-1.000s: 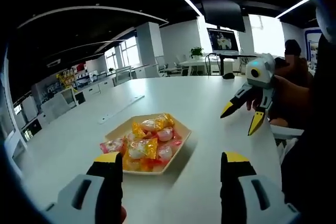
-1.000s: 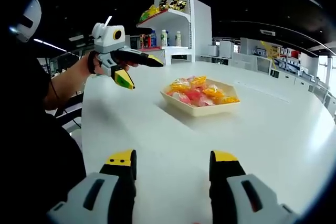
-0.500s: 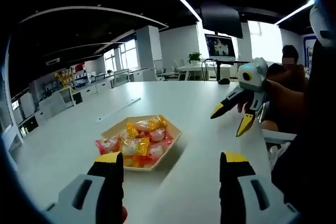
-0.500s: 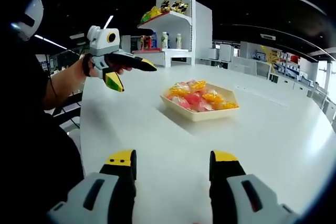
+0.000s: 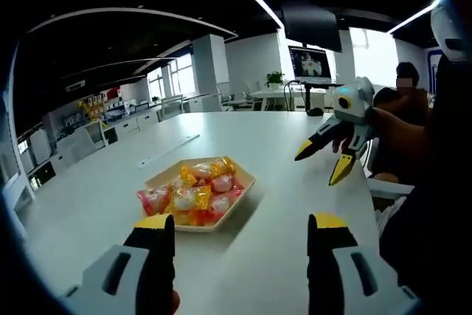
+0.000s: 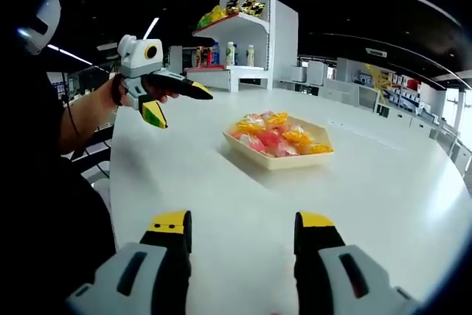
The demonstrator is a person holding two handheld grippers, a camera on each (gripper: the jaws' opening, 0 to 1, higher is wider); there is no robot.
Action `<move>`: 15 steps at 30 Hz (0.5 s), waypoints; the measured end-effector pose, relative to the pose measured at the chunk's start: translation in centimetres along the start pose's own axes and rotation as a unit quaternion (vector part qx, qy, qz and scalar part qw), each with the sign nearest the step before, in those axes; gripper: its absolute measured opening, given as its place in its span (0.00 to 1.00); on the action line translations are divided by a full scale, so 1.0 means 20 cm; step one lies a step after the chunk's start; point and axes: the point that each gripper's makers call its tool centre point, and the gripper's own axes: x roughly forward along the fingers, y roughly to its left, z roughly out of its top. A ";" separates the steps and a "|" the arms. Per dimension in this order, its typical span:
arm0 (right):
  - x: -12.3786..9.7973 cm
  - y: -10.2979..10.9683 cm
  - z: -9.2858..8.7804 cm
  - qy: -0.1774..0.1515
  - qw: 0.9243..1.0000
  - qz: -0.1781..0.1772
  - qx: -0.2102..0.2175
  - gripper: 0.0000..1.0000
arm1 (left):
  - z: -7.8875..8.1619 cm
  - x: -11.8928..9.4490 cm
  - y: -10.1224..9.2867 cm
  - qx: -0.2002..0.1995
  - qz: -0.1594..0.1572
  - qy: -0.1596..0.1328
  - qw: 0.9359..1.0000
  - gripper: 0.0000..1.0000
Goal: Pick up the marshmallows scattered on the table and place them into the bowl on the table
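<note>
Marshmallows (image 5: pixel 193 197) in pink, yellow and orange wrappers, heaped in the bowl (image 5: pixel 243 191), a shallow tan hexagonal dish on the white table (image 5: pixel 295 182). In the right gripper view, same sweets (image 6: pixel 277 136) in the bowl (image 6: pixel 280 160) at mid-table (image 6: pixel 221 189).

Left gripper (image 5: pixel 240 235) low over the near table edge, jaws wide apart and empty, bowl just ahead between them; seen again in the right gripper view (image 6: pixel 179 105), held up in a hand (image 6: pixel 140 95), yellow tips spread.

Right gripper (image 6: pixel 242 232) likewise jaws apart, holding nothing; in the left gripper view (image 5: pixel 321 161) raised above the table's right side, tips spread.

Shelf (image 6: pixel 236 42) with goods behind the table.
</note>
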 end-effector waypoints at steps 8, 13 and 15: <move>0.00 0.00 0.00 -0.004 1.000 -0.001 -0.002 0.56 | -0.03 -0.01 -0.06 0.004 -0.006 0.008 1.000 0.73; -0.01 0.00 0.07 -0.032 0.999 -0.005 -0.012 0.56 | -0.04 -0.02 -0.06 -0.002 -0.001 0.008 1.000 0.72; -0.01 -0.01 0.07 -0.028 0.999 -0.009 -0.013 0.56 | -0.04 -0.03 -0.06 -0.003 -0.001 0.006 1.000 0.72</move>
